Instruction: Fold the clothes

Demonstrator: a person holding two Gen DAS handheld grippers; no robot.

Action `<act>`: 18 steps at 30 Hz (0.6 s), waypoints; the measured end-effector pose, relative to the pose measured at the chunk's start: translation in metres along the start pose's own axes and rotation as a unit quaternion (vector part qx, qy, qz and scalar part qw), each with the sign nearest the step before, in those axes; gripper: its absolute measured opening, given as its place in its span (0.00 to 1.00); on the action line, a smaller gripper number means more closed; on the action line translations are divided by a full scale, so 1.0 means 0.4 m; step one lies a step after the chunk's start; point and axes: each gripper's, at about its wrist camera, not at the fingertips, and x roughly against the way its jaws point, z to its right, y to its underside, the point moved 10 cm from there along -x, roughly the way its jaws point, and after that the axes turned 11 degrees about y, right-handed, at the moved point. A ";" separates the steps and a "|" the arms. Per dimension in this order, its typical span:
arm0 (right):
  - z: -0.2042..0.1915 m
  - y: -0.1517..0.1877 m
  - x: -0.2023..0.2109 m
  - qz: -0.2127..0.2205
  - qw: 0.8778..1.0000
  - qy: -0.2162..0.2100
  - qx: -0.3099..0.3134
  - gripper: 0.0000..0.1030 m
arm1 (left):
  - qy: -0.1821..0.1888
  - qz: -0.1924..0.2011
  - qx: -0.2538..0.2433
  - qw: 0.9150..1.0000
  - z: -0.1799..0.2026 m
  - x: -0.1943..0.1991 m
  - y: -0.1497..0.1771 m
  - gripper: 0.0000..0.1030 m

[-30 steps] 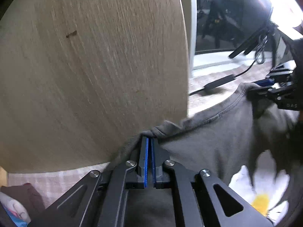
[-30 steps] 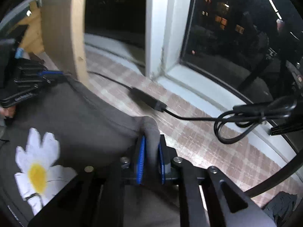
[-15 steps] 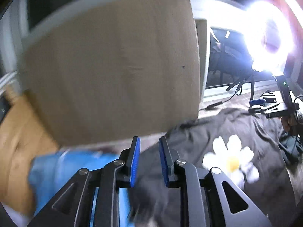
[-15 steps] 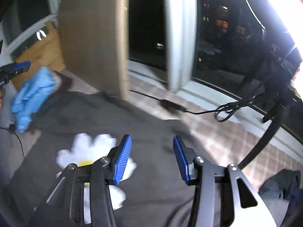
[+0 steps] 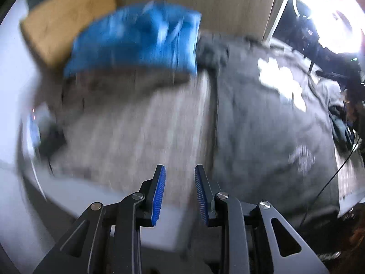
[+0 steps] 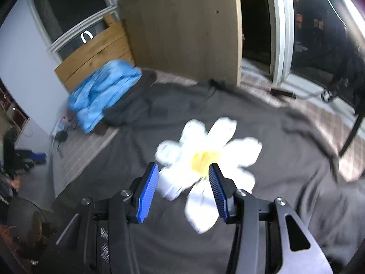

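My left gripper (image 5: 179, 190) points down over the checked bedcover (image 5: 146, 132), just beside the left edge of the dark grey shirt (image 5: 269, 123). Its jaws have just been opening and now stand a little apart, blue pads facing each other with nothing between them. The left wrist view is badly smeared, so fine detail is lost.

My right gripper (image 6: 183, 188) hangs over the middle of the same shirt (image 6: 285, 194). Its jaws are spread wider than the left ones, after widening within the last second, and they too are empty; only the shirt's cloth shows in the gap, lying below them, not pinched.

The shirt lies spread out flat on the bed, front up. Its big white daisy (image 6: 205, 159) with a yellow centre sits just ahead of the right jaws. In the left view the daisy (image 5: 280, 77) shows as a pale blur to the right.

A crumpled blue garment (image 6: 102, 96) lies at the far left corner of the bed, touching the shirt's upper edge; in the left view it (image 5: 136, 43) lies straight ahead.

A tall pale wooden board (image 6: 189, 27) stands upright at the head of the bed. To its right is a dark window (image 6: 319, 34). A black cable (image 6: 296, 94) lies on the bedcover below the window.
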 end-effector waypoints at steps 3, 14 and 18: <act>-0.010 0.103 0.044 -0.020 1.000 0.004 -0.021 0.44 | 0.038 -0.020 0.017 0.999 0.005 -0.046 0.085 0.25; 0.038 0.679 0.265 -0.099 0.966 0.130 -0.201 0.44 | 0.067 -0.082 -0.086 0.991 0.071 -0.118 0.198 0.30; 0.012 0.856 0.329 -0.110 0.950 0.150 -0.251 0.44 | 0.069 -0.088 -0.107 0.988 0.089 -0.121 0.215 0.36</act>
